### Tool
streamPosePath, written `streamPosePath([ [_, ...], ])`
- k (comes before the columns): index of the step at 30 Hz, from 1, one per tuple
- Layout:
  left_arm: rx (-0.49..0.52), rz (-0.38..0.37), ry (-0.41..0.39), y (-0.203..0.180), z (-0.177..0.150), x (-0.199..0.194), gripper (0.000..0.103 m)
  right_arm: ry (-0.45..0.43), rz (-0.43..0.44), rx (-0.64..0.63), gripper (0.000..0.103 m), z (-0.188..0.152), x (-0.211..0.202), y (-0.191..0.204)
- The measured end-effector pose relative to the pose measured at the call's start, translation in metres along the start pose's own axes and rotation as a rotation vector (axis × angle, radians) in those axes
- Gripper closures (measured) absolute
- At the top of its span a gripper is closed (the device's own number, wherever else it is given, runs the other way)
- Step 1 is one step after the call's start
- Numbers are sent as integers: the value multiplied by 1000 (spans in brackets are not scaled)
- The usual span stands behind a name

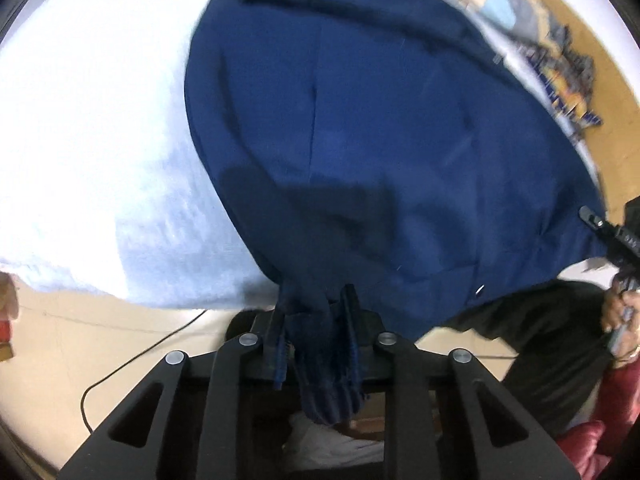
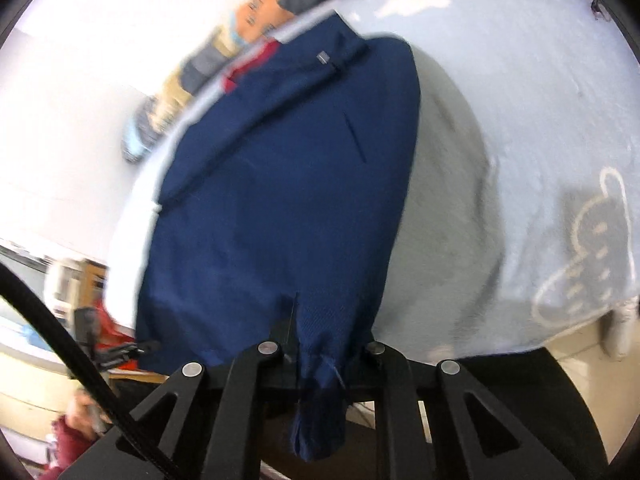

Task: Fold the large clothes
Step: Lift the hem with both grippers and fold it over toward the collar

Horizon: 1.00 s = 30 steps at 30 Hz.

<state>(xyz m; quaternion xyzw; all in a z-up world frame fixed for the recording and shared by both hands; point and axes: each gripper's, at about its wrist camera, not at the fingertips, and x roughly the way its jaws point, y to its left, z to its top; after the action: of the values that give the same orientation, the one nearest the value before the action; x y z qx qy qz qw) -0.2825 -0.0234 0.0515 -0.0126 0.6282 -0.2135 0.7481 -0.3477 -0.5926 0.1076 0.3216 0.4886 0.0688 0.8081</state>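
Navy garment pinched at its near hem by both hand-held grippers, over the bed.

The garment (image 1: 380,128) lies spread on the bed's pale sheet (image 1: 92,120), its near hem lifted at the bed's near edge and its far end toward the far edge. Left hand-held gripper (image 1: 316,320): jaws pressed together on a bunched fold of hem cloth. Right hand-held gripper (image 2: 324,354): jaws likewise clamped on bunched hem. The sheet carries a cartoon outline (image 2: 588,248) near the bed's right edge. Frames blurred.
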Motion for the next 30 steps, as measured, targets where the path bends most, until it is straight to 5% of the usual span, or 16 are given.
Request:
streamPosePath([
  [10, -54, -120, -308, 22, 33, -66, 82, -204, 134, -101, 90, 33, -60, 25],
  [15, -74, -108, -432, 25, 75, -102, 82, -286, 129, -132, 90, 71, -78, 48],
  [18, -70, -22, -515, 23, 114, -125, 86, -328, 119, -147, 90, 104, -82, 63],
  [26, -137, -39, -545, 36, 216, -121, 86, -352, 74, -175, 90, 214, -46, 100],
  [27, -130, -71, -542, 38, 219, -121, 83, -352, 62, -177, 90, 230, -37, 106],
  [30, -136, -135, -547, 48, 206, -118, 32, -358, 41, -195, 90, 262, -21, 116],
])
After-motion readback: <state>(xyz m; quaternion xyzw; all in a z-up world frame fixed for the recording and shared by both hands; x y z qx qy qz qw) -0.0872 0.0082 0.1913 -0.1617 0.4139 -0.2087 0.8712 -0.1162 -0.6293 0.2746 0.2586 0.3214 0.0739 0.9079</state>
